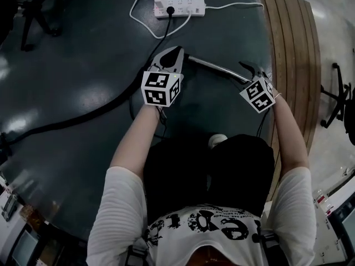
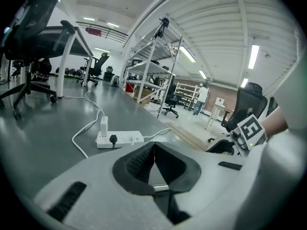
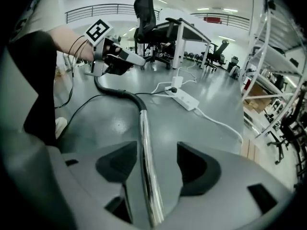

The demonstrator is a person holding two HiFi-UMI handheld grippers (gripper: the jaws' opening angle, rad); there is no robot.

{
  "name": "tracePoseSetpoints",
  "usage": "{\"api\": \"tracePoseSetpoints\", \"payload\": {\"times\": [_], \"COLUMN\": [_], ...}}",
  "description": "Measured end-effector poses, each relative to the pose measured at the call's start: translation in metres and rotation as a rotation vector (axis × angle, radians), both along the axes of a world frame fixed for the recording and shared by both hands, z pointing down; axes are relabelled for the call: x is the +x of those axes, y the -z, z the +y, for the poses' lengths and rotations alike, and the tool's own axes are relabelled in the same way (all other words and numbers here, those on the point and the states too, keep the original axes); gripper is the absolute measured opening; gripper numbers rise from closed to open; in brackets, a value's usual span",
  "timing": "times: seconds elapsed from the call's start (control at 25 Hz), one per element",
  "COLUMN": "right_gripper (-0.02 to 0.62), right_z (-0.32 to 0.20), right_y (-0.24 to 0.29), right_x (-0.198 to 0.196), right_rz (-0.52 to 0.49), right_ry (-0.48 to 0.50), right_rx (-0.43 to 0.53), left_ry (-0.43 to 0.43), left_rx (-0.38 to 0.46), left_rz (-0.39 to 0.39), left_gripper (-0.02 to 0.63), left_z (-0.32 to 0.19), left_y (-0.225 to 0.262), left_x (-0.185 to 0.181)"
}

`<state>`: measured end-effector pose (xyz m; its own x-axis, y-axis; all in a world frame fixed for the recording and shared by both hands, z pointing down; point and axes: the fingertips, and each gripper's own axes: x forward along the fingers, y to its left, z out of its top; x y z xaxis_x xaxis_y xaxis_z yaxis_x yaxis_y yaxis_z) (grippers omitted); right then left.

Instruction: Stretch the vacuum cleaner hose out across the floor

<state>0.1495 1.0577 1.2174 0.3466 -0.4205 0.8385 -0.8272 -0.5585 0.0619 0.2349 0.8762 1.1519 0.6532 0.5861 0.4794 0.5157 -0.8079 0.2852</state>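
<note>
Hose [image 3: 120,93] and its metal tube [image 3: 146,157] are held up off the floor [image 1: 83,49] in front of the person. The black hose is seen curving from the tube's far end up to the left gripper [image 3: 129,60]. The tube is laid lengthwise between the jaws of the right gripper [image 3: 156,159], which are spread wide, so it is flanked by the pads but not pressed by them. In its own view the left gripper's pads are closed tight on each other, with nothing seen between them; how the hose's bend is carried there cannot be told. A power strip [image 1: 180,7] with white and black cords is seen on the floor beyond the grippers, and wooden boards [image 1: 288,37] at the right.

The step in hand is judged to be a grip on the tube, to be taken before the pull. It is best done if the tube is clamped squarely by the right pads before any load is taken. The hose should then be drawn out low and steadily over bare floor, with any kink eased out at the bend. The strip's cords are best kept clear of, lest a plug be dragged out
</note>
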Motion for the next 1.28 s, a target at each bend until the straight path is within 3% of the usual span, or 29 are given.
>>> {"api": "tracePoseSetpoints", "payload": {"times": [0.2,0.32,0.48,0.64,0.8,0.96,1.28], "right_gripper": [0.256,0.254,0.150,0.035,0.005,0.003,0.003], "right_z": [-0.011,-0.028,-0.043,-0.063,-0.106,-0.182,-0.386], "right_y": [0.092,0.174,0.298,0.443,0.581,0.690,0.848], "right_x": [0.021,0.024,0.031,0.031,0.019,0.038,-0.030], "right_rz": [0.001,-0.014,-0.004,0.017,0.066,0.121,0.212], "right_ry": [-0.177,-0.226,-0.293,-0.321,-0.236,-0.077,0.265], "right_rx": [0.094,0.150,0.216,0.300,0.329,0.398,0.603], "left_ry": [0.039,0.087,0.154,0.266,0.428,0.601,0.877], "left_rx": [0.017,0.020,0.028,-0.023,-0.064,-0.015,0.125], "left_rz": [-0.044,-0.059,-0.034,-0.020,0.041,0.182,0.329], "left_gripper": [0.005,0.005,0.005,0.005,0.005,0.005,0.005], "left_z": [-0.007,-0.014,-0.026,-0.052,-0.108,-0.180,-0.333], "left_y": [0.073,0.143,0.261,0.398,0.540,0.654,0.792], "left_x": [-0.014,-0.026,-0.040,-0.060,-0.092,-0.111,-0.225]}}
